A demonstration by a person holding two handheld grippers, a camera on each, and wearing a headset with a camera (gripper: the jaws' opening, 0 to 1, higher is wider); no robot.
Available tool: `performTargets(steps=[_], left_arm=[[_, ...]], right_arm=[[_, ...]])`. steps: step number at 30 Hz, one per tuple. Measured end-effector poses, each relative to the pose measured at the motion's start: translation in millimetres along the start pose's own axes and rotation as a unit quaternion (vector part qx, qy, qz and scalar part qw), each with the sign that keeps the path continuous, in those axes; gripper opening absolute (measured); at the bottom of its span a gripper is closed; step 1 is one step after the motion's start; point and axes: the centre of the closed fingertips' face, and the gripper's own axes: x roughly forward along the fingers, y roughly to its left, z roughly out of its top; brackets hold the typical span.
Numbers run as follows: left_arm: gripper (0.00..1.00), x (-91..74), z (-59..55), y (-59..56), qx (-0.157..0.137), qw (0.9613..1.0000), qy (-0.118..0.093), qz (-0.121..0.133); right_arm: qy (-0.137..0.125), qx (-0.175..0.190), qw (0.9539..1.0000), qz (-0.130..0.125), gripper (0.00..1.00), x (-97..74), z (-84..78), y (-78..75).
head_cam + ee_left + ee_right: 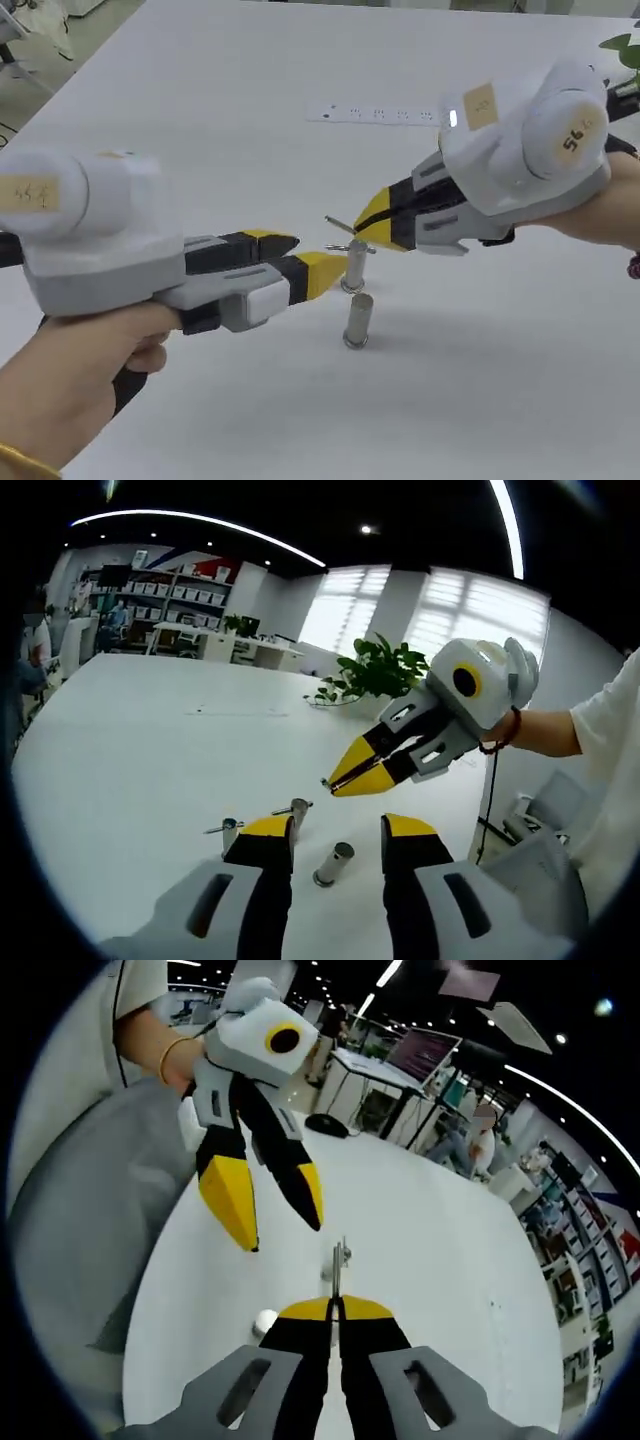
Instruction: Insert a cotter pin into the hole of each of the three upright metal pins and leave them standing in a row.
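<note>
- Our white table (pixel 200 120) carries the three upright pins close together, within reach of both tools.
- Our left gripper (pixel 321 252) hangs just beside them with its jaws spread, probably ready to steady one.
- Our right gripper (pixel 358 230) is pressed together on a cotter pin (pixel 338 223), with the free end pointing forward for threading.
- The far pin (pixel 298 808) and the side pin (pixel 230 832) each carry a cotter.
- The bare pin (pixel 357 320) looks to be next.

far pin (pixel 356 281), partly behind left claw (pixel 320 254)
</note>
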Motion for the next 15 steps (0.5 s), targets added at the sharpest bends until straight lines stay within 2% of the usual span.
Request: performTargets(steps=[7,15], left_arm=[[0.26,4.1,-3.5,-3.4,-0.016,0.9998,0.010,-0.011],[0.19,8.1,-6.5,-9.9,-0.040,0.9986,0.022,-0.026]], right_arm=[[-0.002,-0.014,0.9999,0.006,0.02,1.1,3.1,7.4],[0.003,-0.051,0.9986,0.012,0.02,0.9,8.3,17.3]])
